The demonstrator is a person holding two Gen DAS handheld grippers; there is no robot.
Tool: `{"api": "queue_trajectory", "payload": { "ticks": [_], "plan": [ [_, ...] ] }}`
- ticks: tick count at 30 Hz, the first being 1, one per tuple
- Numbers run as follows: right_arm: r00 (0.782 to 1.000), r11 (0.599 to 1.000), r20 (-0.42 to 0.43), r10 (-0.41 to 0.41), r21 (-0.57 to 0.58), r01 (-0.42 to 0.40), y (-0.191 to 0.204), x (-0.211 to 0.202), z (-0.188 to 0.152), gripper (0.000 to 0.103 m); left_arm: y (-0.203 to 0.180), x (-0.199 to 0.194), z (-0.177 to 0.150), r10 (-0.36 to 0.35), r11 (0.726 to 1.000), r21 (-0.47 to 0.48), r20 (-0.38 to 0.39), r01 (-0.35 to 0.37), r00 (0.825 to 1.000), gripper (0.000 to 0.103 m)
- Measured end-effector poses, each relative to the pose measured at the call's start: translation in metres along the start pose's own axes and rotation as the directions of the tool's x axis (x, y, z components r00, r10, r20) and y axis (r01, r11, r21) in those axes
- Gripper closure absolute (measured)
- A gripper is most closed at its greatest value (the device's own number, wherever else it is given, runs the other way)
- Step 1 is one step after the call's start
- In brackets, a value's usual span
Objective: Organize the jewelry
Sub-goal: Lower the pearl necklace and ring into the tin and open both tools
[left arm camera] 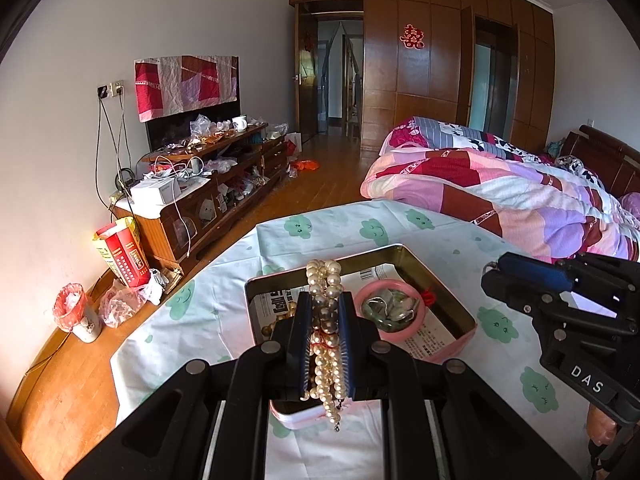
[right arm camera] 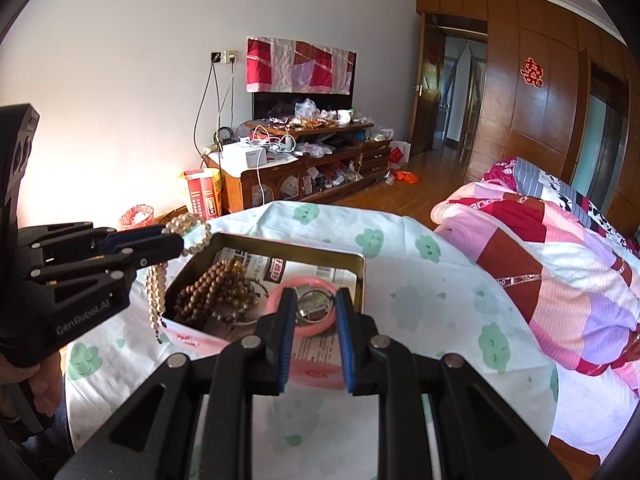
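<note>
My left gripper (left arm camera: pixel 325 304) is shut on a pearl necklace (left arm camera: pixel 326 276), held above the near left corner of an open metal tin (left arm camera: pixel 470 322). The strands loop above the fingers and hang below them. In the right wrist view the left gripper (right arm camera: pixel 176 242) holds the pearl necklace (right arm camera: pixel 156 296) over the tin's (right arm camera: pixel 362 276) left edge. My right gripper (right arm camera: pixel 314 300) is open and empty, just in front of the tin, in line with a pink bangle (right arm camera: pixel 308 330). Brown wooden beads (right arm camera: pixel 212 292) lie in the tin's left part. The pink bangle (left arm camera: pixel 390 312) rings small trinkets.
The tin stands on a table with a white cloth printed with green clouds (right arm camera: pixel 420 300). A bed with a pink patchwork quilt (right arm camera: pixel 560 264) is to the right. A cluttered wooden TV cabinet (left arm camera: pixel 208 196) and a bin (left arm camera: pixel 76 312) stand at the left wall.
</note>
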State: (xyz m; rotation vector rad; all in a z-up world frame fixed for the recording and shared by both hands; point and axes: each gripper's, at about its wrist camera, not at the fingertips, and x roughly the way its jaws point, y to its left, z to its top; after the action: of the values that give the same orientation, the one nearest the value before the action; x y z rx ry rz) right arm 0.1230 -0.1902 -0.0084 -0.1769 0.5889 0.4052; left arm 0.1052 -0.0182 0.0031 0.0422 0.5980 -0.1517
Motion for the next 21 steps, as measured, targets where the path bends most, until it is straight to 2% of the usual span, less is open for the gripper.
{"api": "queue_trajectory", "payload": {
  "ticks": [21],
  "plan": [
    [0.999, 1.000, -0.037, 0.017, -0.025, -0.018, 0.002, 0.043, 0.020, 0.081, 0.009, 0.037, 0.014, 0.044, 0.999, 0.018, -0.029, -0.043, 0.999, 0.091]
  ]
}}
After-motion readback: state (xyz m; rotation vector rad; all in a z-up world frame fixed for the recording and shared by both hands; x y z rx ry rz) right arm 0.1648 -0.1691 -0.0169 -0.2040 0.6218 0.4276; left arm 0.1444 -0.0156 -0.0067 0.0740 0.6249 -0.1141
